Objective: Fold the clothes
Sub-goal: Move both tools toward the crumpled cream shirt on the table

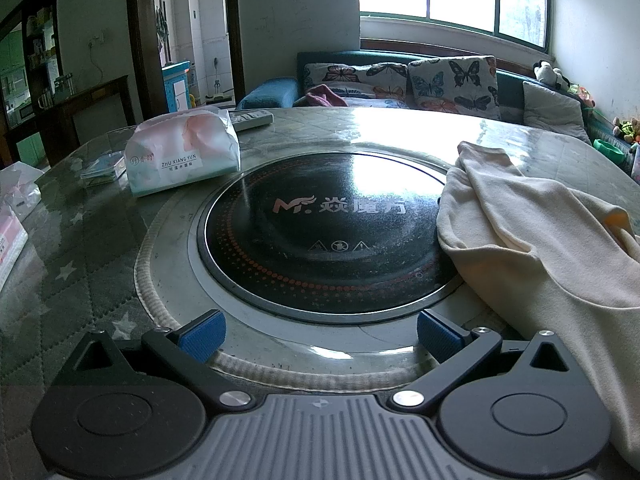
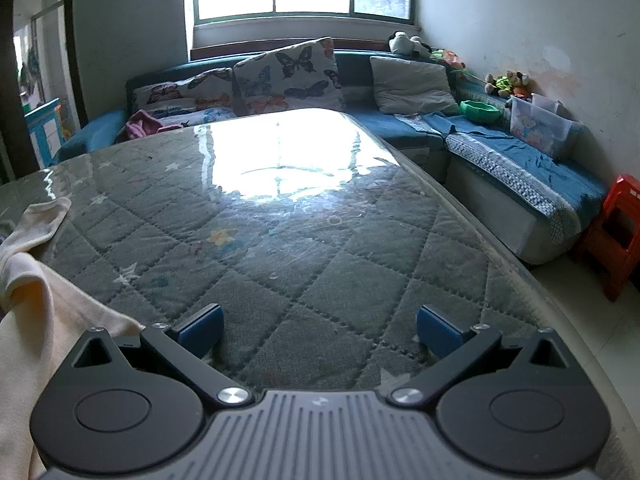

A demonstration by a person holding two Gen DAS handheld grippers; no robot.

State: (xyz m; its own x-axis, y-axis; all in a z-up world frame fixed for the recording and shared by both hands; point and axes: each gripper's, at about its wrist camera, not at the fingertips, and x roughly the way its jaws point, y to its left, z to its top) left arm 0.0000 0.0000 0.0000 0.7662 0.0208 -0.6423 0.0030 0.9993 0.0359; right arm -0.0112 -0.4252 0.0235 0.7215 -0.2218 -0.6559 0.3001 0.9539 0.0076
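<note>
A cream garment (image 1: 540,248) lies bunched on the table at the right of the left wrist view, draped partly over a round black cooktop (image 1: 324,236) set in the table. My left gripper (image 1: 320,334) is open and empty, low over the cooktop's near rim, to the left of the garment. In the right wrist view the same cream garment (image 2: 36,300) lies at the left edge. My right gripper (image 2: 320,330) is open and empty over the quilted table cover (image 2: 300,240), to the right of the garment.
A tissue pack (image 1: 182,150), a remote (image 1: 252,118) and a small clear box (image 1: 102,168) sit on the table's far left. A blue corner sofa (image 2: 500,152) with butterfly cushions (image 2: 288,76) wraps behind the table. A red stool (image 2: 612,236) stands at right.
</note>
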